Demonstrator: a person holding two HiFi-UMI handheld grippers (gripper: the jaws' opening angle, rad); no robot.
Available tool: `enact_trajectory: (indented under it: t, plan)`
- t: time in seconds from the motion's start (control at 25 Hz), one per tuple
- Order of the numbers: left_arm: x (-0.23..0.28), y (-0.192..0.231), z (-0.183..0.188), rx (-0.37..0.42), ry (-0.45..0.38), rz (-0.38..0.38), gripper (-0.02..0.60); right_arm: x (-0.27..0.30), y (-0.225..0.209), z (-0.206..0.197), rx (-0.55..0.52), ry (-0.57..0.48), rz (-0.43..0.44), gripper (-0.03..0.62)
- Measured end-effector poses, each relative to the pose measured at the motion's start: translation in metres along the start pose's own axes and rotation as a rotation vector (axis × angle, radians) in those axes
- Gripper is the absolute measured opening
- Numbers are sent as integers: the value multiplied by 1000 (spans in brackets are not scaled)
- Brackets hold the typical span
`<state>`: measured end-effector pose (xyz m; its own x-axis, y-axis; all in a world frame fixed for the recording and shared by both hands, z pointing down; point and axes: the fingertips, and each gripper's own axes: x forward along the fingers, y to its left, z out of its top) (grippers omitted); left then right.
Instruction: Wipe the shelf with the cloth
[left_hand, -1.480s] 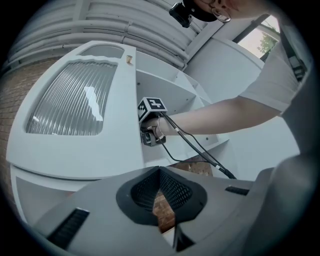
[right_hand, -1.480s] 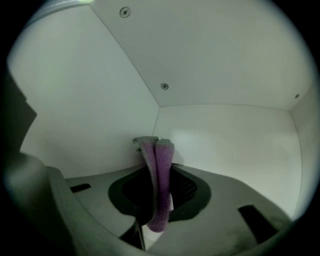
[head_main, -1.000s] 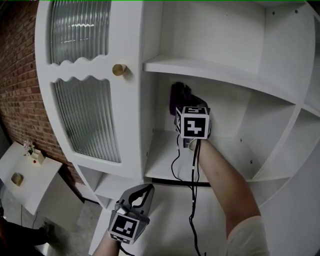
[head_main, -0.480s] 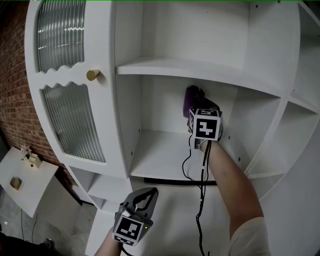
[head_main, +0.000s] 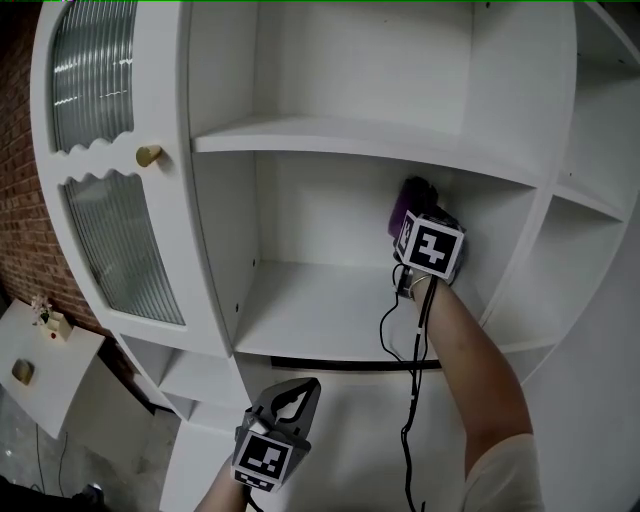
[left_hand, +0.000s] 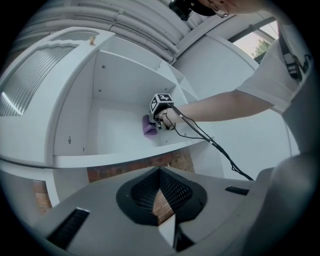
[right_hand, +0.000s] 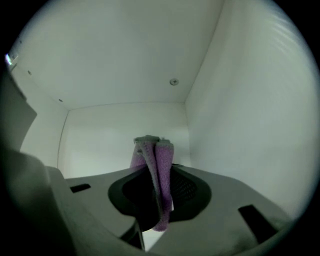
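A purple cloth (head_main: 404, 205) is pinched in my right gripper (head_main: 415, 222), which is shut on it. The cloth is held up against the back wall of the white cabinet's middle compartment, close to its right corner and above the shelf board (head_main: 310, 315). In the right gripper view the cloth (right_hand: 159, 165) hangs folded between the jaws, facing that corner. From the left gripper view, the cloth (left_hand: 148, 127) shows just left of the marker cube (left_hand: 161, 102). My left gripper (head_main: 298, 392) hangs below the shelf front, shut and holding nothing.
A ribbed glass door (head_main: 120, 240) with a brass knob (head_main: 148, 155) stands at the left. Another shelf board (head_main: 350, 135) runs overhead. A divider panel (head_main: 520, 260) bounds the compartment on the right. A black cable (head_main: 415, 400) trails from the right gripper. A small white table (head_main: 40, 345) sits lower left.
My right gripper has carried the cloth rightward along the back wall toward the right corner. The left gripper has stayed low in front of the cabinet.
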<state>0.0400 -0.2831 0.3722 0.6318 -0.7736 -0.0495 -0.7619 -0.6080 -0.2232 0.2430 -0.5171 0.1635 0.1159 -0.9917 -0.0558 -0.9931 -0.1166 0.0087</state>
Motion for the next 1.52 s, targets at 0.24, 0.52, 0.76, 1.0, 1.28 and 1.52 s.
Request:
enact_trajectory:
  t: [0.24,0.52,0.76,1.0,1.28,1.52]
  plan:
    - [6,-5,3,-8,-2,6,14,-3,-11,2,-24,-5,-34,83]
    - [3,-8,2,-27,-2,2,14,-16,6,-4,26,8,62,83]
    - [-6,-1,3,-58,-20,7,14,-35,74,-28,44,90,266,83]
    - [-24,13,-1,-75,-20,6,14,-53,159,-41,37,113,413,83]
    - [-56,51,-6,-66,-25,62,14,-58,242,-55,3,130,542,83]
    - [-78,80,-13,-27,-2,117,14,-49,290,-69,-17,167,573,84]
